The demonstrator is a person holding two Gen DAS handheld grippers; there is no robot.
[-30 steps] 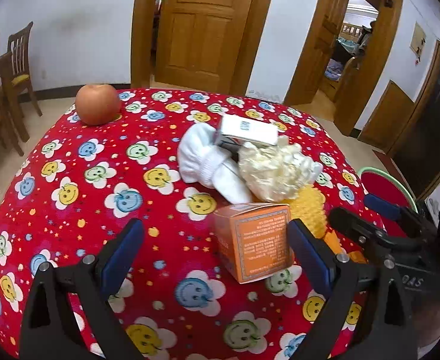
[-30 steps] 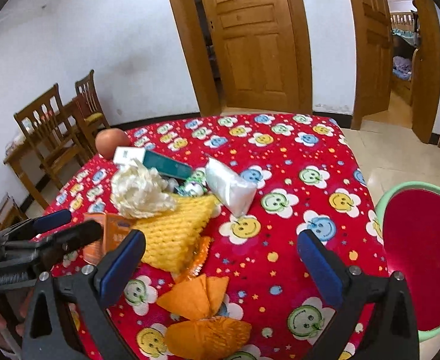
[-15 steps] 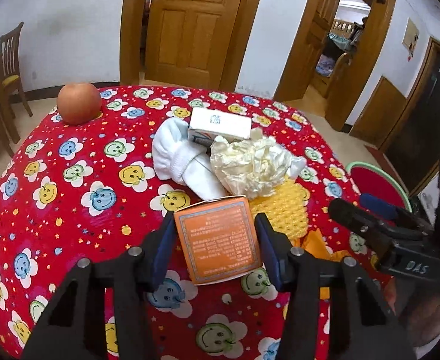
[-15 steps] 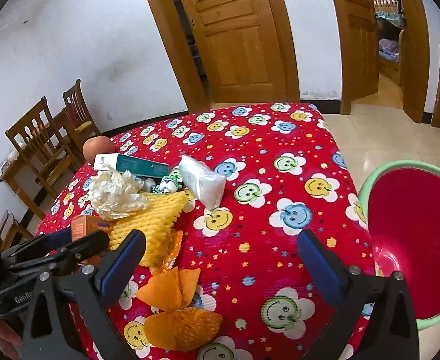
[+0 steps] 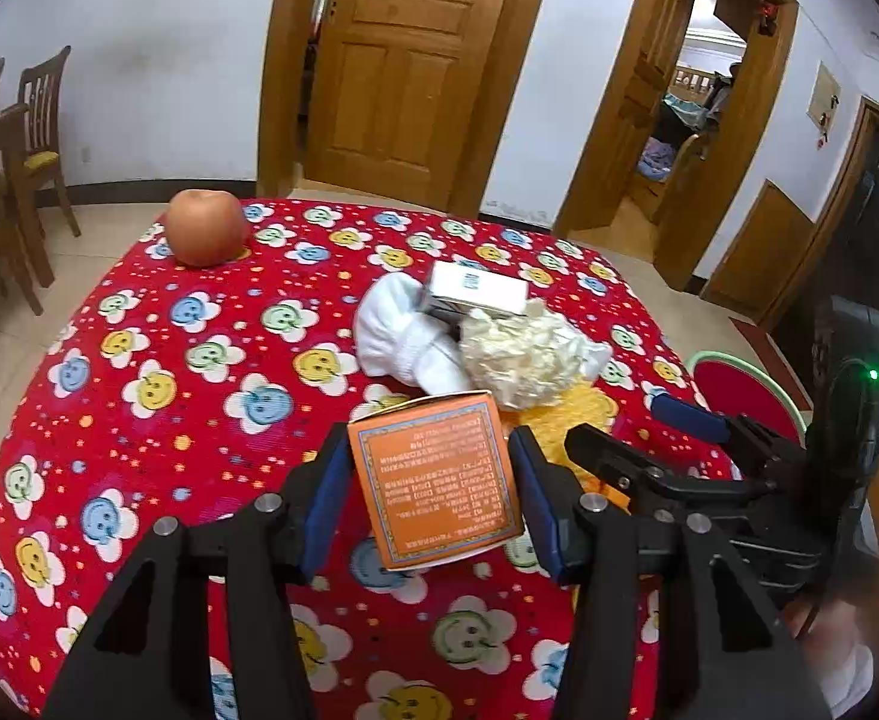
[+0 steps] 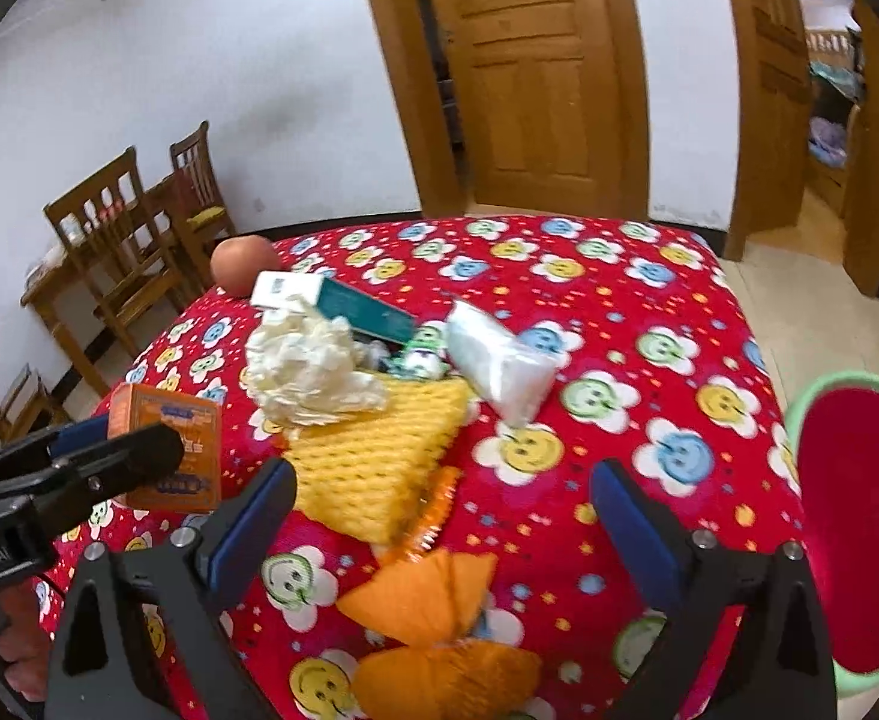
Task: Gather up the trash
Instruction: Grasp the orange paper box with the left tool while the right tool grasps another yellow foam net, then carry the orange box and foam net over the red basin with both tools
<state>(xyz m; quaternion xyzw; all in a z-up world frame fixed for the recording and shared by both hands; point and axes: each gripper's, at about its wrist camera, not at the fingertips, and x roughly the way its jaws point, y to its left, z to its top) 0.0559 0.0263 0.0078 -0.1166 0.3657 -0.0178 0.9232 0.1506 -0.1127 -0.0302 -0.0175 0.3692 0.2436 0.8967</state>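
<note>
My left gripper (image 5: 430, 468) is shut on an orange carton (image 5: 439, 480), blue pads pressing its two sides, holding it just above the red smiley tablecloth (image 5: 139, 420). The right wrist view shows the same carton (image 6: 166, 444) at the left. My right gripper (image 6: 442, 480) hovers with its jaws closing but still wide. Below them lie a yellow foam net (image 6: 373, 456) and an orange foam net (image 6: 433, 600), and neither pad touches them. Behind sit crumpled paper (image 6: 307, 372), a white-and-teal box (image 6: 343, 300) and a clear plastic bag (image 6: 499, 360).
An apple (image 5: 205, 228) stands at the table's far left corner. A white sock (image 5: 397, 330) lies by the paper. A red bin with a green rim (image 6: 859, 510) stands off the table's right edge. Wooden chairs (image 6: 115, 240) stand left, doors behind.
My left gripper closed on the orange carton and raised it off the cloth. The right gripper's jaws have narrowed a little and it shifted sideways over the foam nets.
</note>
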